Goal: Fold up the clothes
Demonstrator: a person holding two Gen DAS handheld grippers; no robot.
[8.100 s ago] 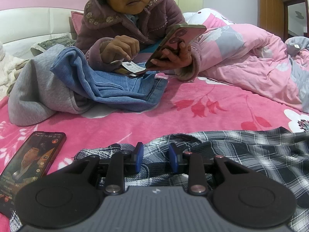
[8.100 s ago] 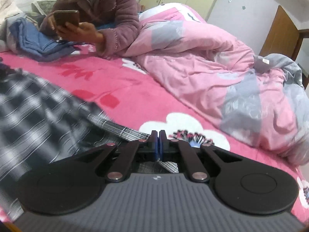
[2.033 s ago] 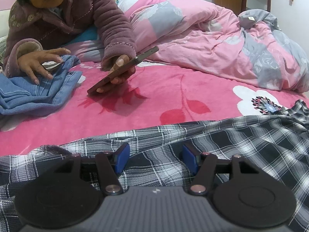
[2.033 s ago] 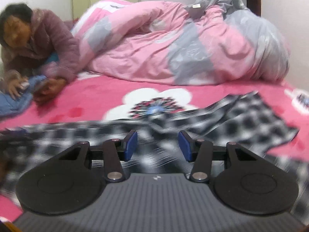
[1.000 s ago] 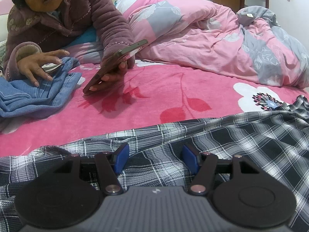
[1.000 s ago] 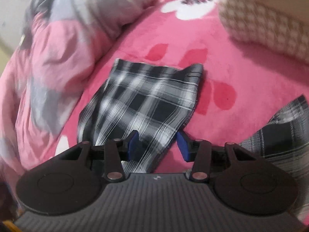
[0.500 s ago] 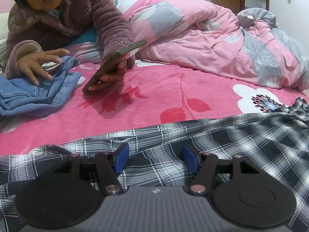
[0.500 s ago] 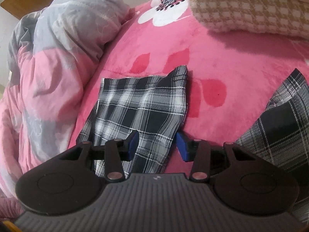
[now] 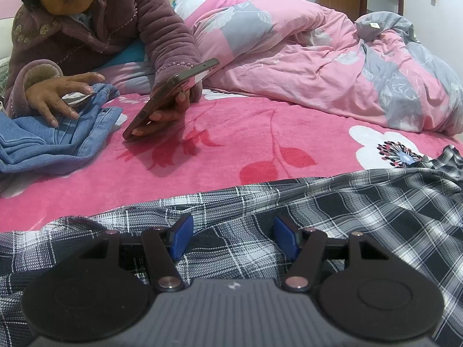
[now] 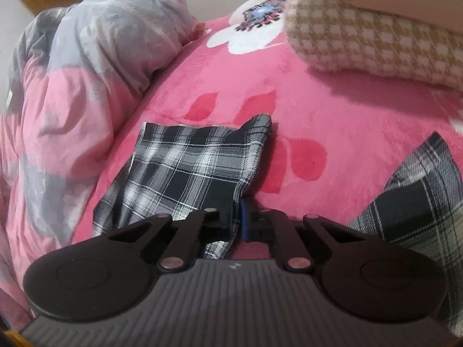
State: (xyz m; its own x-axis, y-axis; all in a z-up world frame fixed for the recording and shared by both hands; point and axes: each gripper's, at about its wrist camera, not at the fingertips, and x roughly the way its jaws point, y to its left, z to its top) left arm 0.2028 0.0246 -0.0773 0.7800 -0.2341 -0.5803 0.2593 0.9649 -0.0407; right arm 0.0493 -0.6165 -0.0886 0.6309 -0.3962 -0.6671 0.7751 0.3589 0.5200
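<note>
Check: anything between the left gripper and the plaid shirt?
Nothing visible. The left gripper is open right over the plaid shirt, bare cloth between its fingers. The right gripper is shut on a sleeve of it.

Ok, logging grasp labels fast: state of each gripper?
Left gripper: open over the plaid shirt, holding nothing.
Right gripper: shut on the plaid sleeve.

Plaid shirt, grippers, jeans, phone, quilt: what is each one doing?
Black-and-white plaid shirt: spread flat on the bed, one end pinched.
Left gripper: open over the shirt.
Right gripper: shut on the shirt.
Blue denim jeans: folded, hand on top.
Brown phone: held tilted.
Pink-and-grey quilt: bunched up.
</note>
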